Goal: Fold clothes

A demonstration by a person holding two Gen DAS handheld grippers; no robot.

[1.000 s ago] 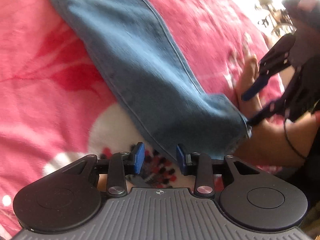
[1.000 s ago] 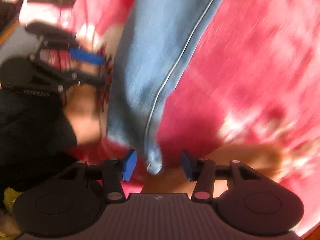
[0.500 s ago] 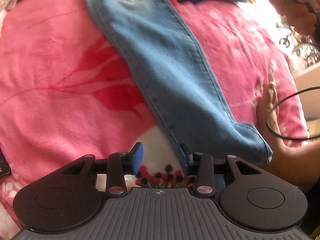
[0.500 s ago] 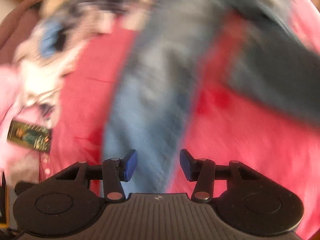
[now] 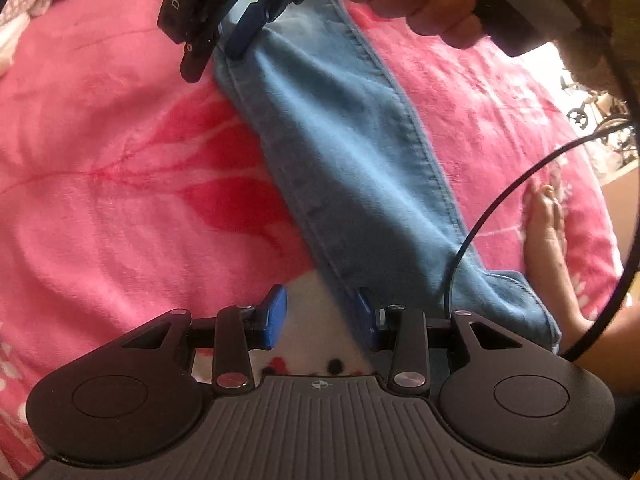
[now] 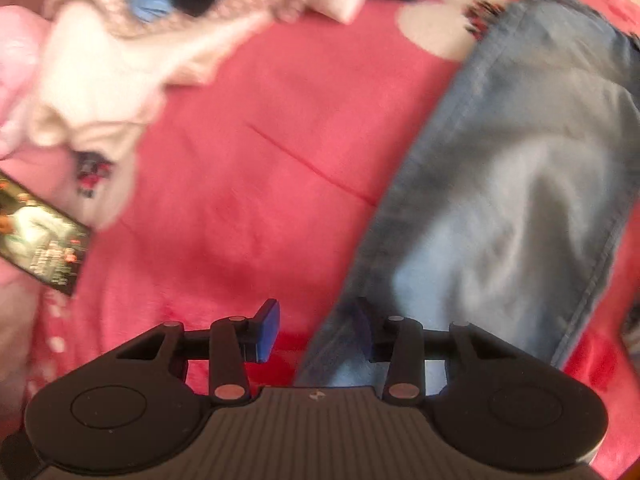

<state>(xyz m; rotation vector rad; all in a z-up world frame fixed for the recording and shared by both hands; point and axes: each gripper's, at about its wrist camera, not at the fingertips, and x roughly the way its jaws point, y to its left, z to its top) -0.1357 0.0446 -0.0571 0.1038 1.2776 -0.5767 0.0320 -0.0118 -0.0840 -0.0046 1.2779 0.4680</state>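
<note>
We hold the left claw (image 5: 320, 320) low over the pink blanket (image 5: 120, 200), its blue pads spread wide with nothing between them; the right-hand pad sits just at the stitched edge of the jeans leg (image 5: 360, 152), near the hem end. Our right hand (image 5: 420, 4) grips the handle of the right claw (image 5: 240, 32) at the top of the left wrist view, reaching across so that its blue pad comes down at the seam on the far stretch of the same leg. A black cable (image 5: 472, 236) loops across the right side, and a bare foot (image 5: 546, 232) rests on the blanket just beside the hem.

The right wrist view, blurred, shows what the left one does not: a heap of other clothes (image 6: 120, 52) at the far edge of the bed, a dark printed card (image 6: 36, 236) lying to the left, and the jeans (image 6: 520, 184) widening away to the right. There the right claw (image 6: 316, 332) is spread wide and holds nothing, and the denim edge runs under its right pad while the left pad stands over bare blanket (image 6: 260, 140)
</note>
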